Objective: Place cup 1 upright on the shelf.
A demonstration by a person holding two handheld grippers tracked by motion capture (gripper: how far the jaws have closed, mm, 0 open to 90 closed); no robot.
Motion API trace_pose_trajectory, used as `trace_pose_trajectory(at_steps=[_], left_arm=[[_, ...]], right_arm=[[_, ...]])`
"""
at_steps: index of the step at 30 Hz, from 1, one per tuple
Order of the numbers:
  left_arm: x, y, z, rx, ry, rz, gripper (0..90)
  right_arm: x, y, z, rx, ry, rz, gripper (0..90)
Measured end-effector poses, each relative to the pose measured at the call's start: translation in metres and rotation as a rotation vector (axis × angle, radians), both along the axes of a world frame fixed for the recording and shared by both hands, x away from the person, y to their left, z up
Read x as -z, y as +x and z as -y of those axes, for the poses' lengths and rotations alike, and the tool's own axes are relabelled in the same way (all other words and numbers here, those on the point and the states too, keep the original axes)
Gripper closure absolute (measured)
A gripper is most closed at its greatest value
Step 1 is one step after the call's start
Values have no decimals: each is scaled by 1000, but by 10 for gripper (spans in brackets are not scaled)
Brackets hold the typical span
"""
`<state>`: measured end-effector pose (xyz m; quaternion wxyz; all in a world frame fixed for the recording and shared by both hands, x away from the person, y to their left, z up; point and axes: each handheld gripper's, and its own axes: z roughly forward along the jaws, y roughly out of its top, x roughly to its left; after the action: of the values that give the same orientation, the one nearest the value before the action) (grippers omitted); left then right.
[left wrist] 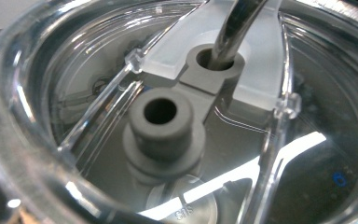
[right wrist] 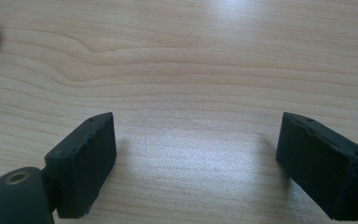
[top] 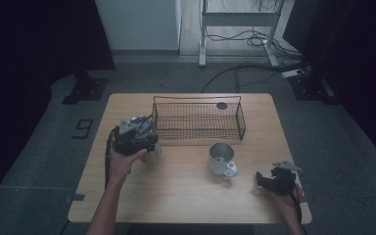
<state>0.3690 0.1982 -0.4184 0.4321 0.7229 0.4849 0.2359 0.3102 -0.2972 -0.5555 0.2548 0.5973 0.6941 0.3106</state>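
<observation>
Embossed letters stand on the round steel base inside the clear glass cup [left wrist: 65, 116], at the bottom edge of the left gripper view; they seem to read "SUS", though they are small and cut off. Nothing else legible shows on the desk.

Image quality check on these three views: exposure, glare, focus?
High view: dim and underexposed, dark at both sides; the wire basket and white mug are still legible. Left gripper view: extreme close-up into a clear plastic container, strong white glare streaks low in frame, near rim soft. Right gripper view: bright and evenly lit, soft sheen on the wooden table, right claw open, wood grain sharp.
</observation>
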Motion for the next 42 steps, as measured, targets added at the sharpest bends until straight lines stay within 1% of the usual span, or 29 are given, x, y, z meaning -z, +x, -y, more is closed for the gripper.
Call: trace_pose_trajectory(at_steps=[3,14,24,28,35,42], left_arm=[[-1,0,0,-2,-4,1,40],[-9,5,3,1,10,7,40],[-19,11,5,7,1,13,40],[-21,13,6,8,-6,12,40],[-28,20,9,9,4,16,40],[-30,24,13,10,9,10,40]], right_arm=[[0,0,0,-1,0,1,122],[0,0,0,3,-1,2,128],[0,0,0,4,-1,2,129],[0,0,0,13,2,3,130],[0,0,1,19,1,4,130],[0,0,1,20,1,4,130]])
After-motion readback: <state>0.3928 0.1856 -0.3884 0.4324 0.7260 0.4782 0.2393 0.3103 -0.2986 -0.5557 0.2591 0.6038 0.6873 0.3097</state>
